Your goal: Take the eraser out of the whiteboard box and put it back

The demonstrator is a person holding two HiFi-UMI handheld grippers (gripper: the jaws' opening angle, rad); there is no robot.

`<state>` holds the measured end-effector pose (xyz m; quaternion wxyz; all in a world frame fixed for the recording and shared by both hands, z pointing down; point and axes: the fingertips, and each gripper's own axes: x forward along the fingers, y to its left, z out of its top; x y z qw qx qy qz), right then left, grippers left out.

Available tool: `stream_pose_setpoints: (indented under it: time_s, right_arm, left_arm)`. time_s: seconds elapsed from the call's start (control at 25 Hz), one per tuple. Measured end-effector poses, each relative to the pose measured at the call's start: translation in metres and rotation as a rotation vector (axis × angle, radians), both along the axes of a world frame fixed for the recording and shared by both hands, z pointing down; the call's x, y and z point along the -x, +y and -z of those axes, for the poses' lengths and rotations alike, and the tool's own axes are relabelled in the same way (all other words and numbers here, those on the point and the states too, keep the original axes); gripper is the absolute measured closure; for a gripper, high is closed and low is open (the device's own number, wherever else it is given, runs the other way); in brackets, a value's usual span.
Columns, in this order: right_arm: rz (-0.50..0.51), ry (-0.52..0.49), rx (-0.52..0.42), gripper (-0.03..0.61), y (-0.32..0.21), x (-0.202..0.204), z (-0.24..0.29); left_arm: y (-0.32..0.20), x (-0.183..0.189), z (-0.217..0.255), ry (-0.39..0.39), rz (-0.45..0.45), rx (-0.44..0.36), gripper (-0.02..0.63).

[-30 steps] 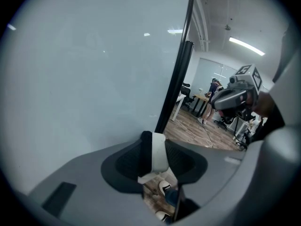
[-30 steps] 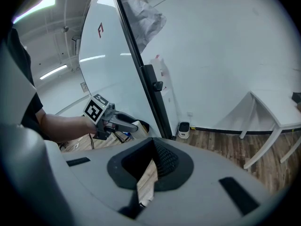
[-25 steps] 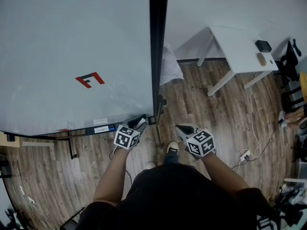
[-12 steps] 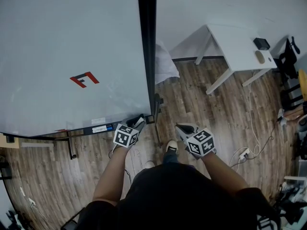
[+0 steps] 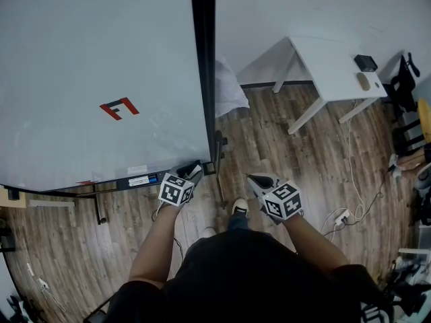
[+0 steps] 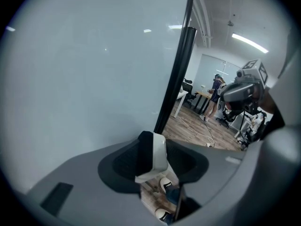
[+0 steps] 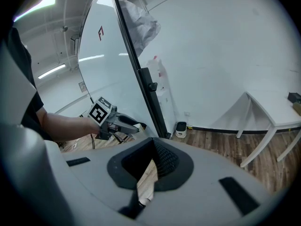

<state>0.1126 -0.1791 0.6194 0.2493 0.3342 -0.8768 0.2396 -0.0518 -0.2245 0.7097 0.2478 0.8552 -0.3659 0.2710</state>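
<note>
The whiteboard [image 5: 101, 66] stands just ahead of the left tool [image 5: 193, 171], whose tips sit at the right end of the whiteboard box [image 5: 138, 180]. Its jaws are opening, with the eraser [image 6: 158, 152] upright between them. Off to its right, the right tool [image 5: 258, 181] hangs released, holding nothing, above the wooden floor [image 5: 283, 140].

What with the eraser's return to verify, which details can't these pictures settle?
- Right end of the whiteboard box: head view, left gripper covers it.
- Whether the eraser, between the opening jaws, touches the box: left gripper view, gripper's body hides the box.
- Its labels: head view, too small.
</note>
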Motion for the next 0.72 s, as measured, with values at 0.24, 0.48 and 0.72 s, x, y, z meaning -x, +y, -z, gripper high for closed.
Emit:
stream_pose_setpoints:
  time_s: [0.24, 0.48, 0.72]
  right_arm:
    - [-0.005, -0.003, -0.009, 0.583, 0.003, -0.001, 0.004]
    - [-0.004, -0.011, -0.024, 0.583, 0.005, 0.002, 0.011]
    - [0.001, -0.021, -0.045, 0.583, 0.008, 0.008, 0.020]
  left_arm:
    - [0.003, -0.001, 0.009, 0.007, 0.005, -0.025, 0.436]
    - [0.010, -0.001, 0.017, 0.011, -0.007, -0.038, 0.436]
    - [0.020, -0.001, 0.031, 0.019, -0.034, -0.057, 0.436]
